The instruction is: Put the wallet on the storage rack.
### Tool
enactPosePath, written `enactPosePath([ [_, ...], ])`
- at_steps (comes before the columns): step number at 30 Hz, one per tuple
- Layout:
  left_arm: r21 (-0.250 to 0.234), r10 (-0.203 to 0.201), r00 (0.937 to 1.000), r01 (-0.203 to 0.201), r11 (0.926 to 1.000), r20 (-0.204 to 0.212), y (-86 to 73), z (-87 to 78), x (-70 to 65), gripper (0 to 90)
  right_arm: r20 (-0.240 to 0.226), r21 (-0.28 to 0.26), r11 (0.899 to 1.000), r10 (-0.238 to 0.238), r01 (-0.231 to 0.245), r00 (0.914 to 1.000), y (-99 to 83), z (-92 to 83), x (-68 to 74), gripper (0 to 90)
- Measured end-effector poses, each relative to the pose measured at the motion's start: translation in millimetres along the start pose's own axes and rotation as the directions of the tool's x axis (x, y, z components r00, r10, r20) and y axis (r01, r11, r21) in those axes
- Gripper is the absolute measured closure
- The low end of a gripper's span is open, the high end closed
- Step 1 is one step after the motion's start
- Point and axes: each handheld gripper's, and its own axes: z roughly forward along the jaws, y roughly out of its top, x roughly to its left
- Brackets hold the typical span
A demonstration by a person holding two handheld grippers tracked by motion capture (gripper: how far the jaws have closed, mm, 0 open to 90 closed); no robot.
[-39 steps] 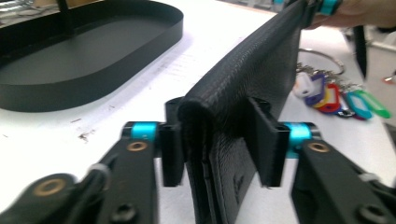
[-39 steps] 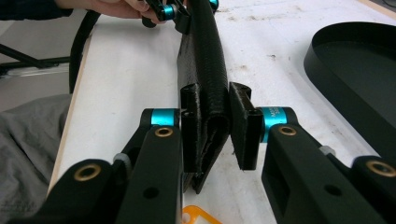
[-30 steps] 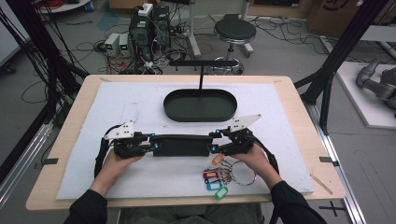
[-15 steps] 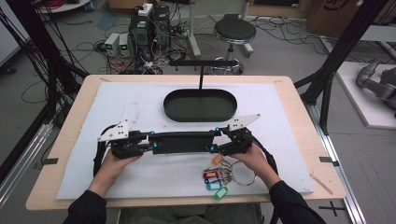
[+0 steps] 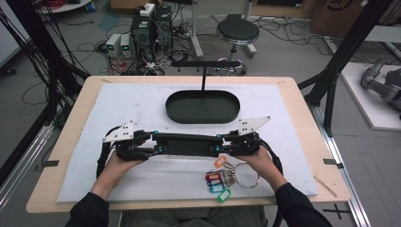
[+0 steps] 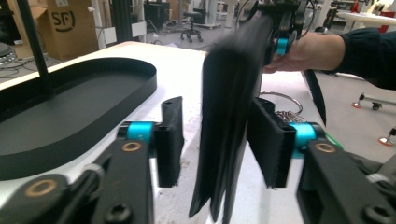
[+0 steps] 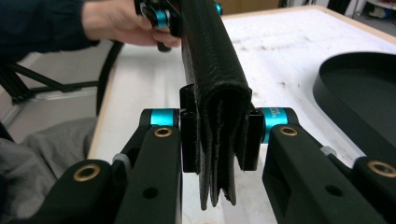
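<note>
Black textured wallet (image 5: 189,144); black oval tray (image 5: 202,107); white mat (image 5: 142,101); orange, red, blue, green key tags (image 5: 218,179).

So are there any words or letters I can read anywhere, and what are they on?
"SF": black letters on the brown cardboard box behind the table in the left gripper view.
Small print on the blue barrel of the right gripper in the right gripper view: too small to read.
Coloured plastic key tags on the white mat: no writing can be made out.
Nothing else can be read.
</note>
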Motion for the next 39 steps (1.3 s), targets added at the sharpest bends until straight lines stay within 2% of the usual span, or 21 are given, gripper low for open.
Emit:
enactPosePath([
  [2,0.008,0.020,0.9997,-0.020,0.9998,0.017,2.6,1.6,-2.2,56.0,-0.012,-0.003,1.000,-0.001,0.001,0.9999,2.3,-2.3,0.6,76.0],
  [5,0.006,0.051,0.9978,-0.052,0.9986,0.042,6.0,3.6,-5.5,63.1,-0.022,0.015,1.000,-0.008,0.008,0.9997,5.0,-4.0,0.1,76.0],
  [8,0.019,0.051,0.9968,-0.053,0.9984,0.061,6.2,5.2,-6.7,67.7,-0.033,0.031,1.000,-0.005,0.006,0.9994,5.2,-5.1,-0.3,75.9],
  [12,0.024,0.069,0.9954,-0.071,0.9972,0.067,6.8,5.4,-7.5,71.8,-0.028,0.041,0.999,-0.009,0.010,0.9996,6.4,-6.2,-0.4,75.7],
  [15,0.006,0.066,0.9962,-0.067,0.9978,0.056,9.7,6.8,-8.1,73.7,-0.014,0.029,1.000,-0.007,0.007,0.9999,6.8,-7.7,-1.0,74.5],
  [19,-0.014,0.070,0.9966,-0.069,0.9975,0.043,11.9,12.0,-9.2,74.3,0.019,0.002,1.000,-0.007,0.007,0.9998,7.5,-13.5,-2.5,69.4],
  [22,-0.021,0.072,0.9974,-0.072,0.9972,0.011,13.9,16.1,-9.0,74.4,0.069,-0.042,0.999,0.008,-0.005,0.9976,7.6,-22.4,-4.8,60.7],
  [23,-0.020,0.069,0.9976,-0.069,0.9974,-0.003,14.6,16.9,-8.2,74.4,0.087,-0.055,0.998,0.014,-0.009,0.9961,7.4,-27.1,-5.6,57.3],
  [25,-0.021,0.069,0.9968,-0.070,0.9973,-0.041,15.8,17.9,-5.5,74.5,0.149,-0.094,0.995,0.034,-0.020,0.9882,6.6,-37.5,-7.1,54.0],
  [26,-0.021,0.069,0.9968,-0.070,0.9973,-0.041,15.8,17.9,-5.5,74.4,0.149,-0.094,0.995,0.034,-0.020,0.9882,6.6,-37.5,-7.1,54.0],
  [27,-0.021,0.069,0.9947,-0.071,0.9973,-0.075,16.8,18.4,-2.6,74.5,0.241,-0.123,0.992,0.046,-0.017,0.9695,4.1,-50.5,-9.4,49.2],
  [29,-0.022,0.068,0.9918,-0.071,0.9972,-0.108,18.4,19.4,0.0,74.5,0.303,-0.147,0.988,0.082,-0.039,0.9494,1.1,-60.6,-11.5,48.9],
  [30,-0.022,0.068,0.9896,-0.071,0.9972,-0.127,19.6,20.2,1.7,74.5,0.345,-0.161,0.986,0.099,-0.045,0.9335,-0.9,-66.1,-12.6,48.8],
  [31,-0.022,0.069,0.9882,-0.073,0.9971,-0.137,20.5,20.9,2.6,74.5,0.395,-0.177,0.983,0.113,-0.045,0.9115,-4.3,-72.8,-13.4,48.9],
  [32,-0.020,0.073,0.9860,-0.077,0.9968,-0.150,21.9,22.5,4.4,74.5,0.423,-0.185,0.982,0.123,-0.048,0.8979,-6.3,-76.5,-13.9,48.9],
  [33,-0.024,0.077,0.9844,-0.082,0.9964,-0.158,22.5,23.9,5.3,74.6,0.463,-0.192,0.980,0.136,-0.051,0.8758,-9.4,-82.2,-15.5,48.9],
  [34,-0.027,0.076,0.9823,-0.082,0.9963,-0.171,23.1,25.6,6.5,74.5,0.480,-0.198,0.978,0.148,-0.058,0.8647,-11.2,-85.5,-16.1,49.0],
  [35,-0.028,0.070,0.9809,-0.076,0.9967,-0.182,24.3,28.2,8.9,74.5,0.503,-0.209,0.976,0.163,-0.064,0.8486,-13.6,-89.7,-16.9,49.0],
  [36,-0.028,0.072,0.9793,-0.079,0.9965,-0.189,25.0,29.9,10.5,74.6,0.532,-0.226,0.971,0.186,-0.074,0.8258,-16.3,-94.6,-17.3,48.9],
  [37,-0.027,0.070,0.9778,-0.077,0.9967,-0.197,26.2,32.3,12.3,74.6,0.546,-0.234,0.969,0.199,-0.080,0.8141,-17.8,-97.4,-17.5,48.9],
  [39,-0.032,0.069,0.9747,-0.077,0.9965,-0.213,28.6,37.1,16.8,74.6,0.579,-0.251,0.964,0.221,-0.086,0.7845,-21.1,-104.9,-18.5,48.9],
])
